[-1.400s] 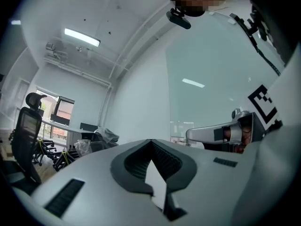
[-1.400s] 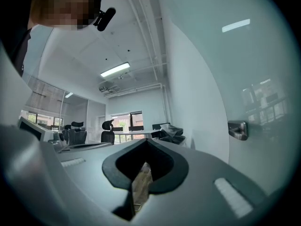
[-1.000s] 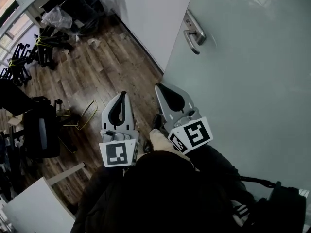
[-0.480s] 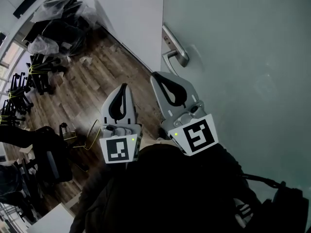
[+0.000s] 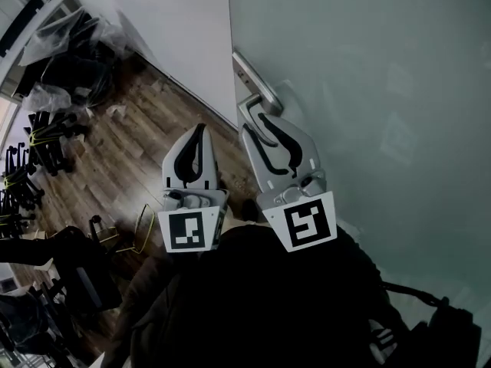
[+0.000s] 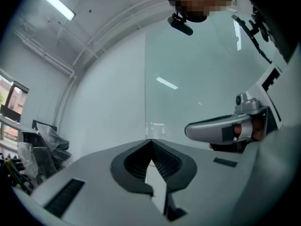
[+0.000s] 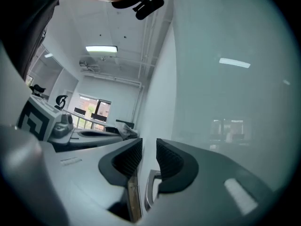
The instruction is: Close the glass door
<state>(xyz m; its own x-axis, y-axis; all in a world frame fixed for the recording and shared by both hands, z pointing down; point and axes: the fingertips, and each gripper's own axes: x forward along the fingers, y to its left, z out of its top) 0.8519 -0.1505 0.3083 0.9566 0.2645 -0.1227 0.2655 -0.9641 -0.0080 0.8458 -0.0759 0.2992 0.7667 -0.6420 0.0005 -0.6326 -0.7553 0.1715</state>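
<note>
The frosted glass door [image 5: 368, 90] fills the right of the head view, its edge running down beside a white wall. A metal lever handle [image 5: 253, 83] sits on the door's left edge. My right gripper [image 5: 259, 121] points up at the handle, its tips just below the lever, jaws a little apart with nothing in them. In the right gripper view the handle [image 7: 146, 192] shows through the gap of that gripper [image 7: 149, 142], in front of the door [image 7: 225, 102]. My left gripper [image 5: 201, 127] is shut and empty to the left, over the floor; its tips [image 6: 151, 141] face the door's edge [image 6: 146, 88].
A white wall [image 5: 176, 29] stands left of the door. Below lies a wooden floor [image 5: 130, 159]. Stacked chairs [image 5: 38, 136] and plastic-wrapped items [image 5: 69, 52] crowd the upper left. A dark office chair [image 5: 69, 274] stands at the lower left.
The person has stepped closer to the door. The right gripper has risen to the handle and its jaws have parted slightly. The left gripper has stayed shut beside it.
</note>
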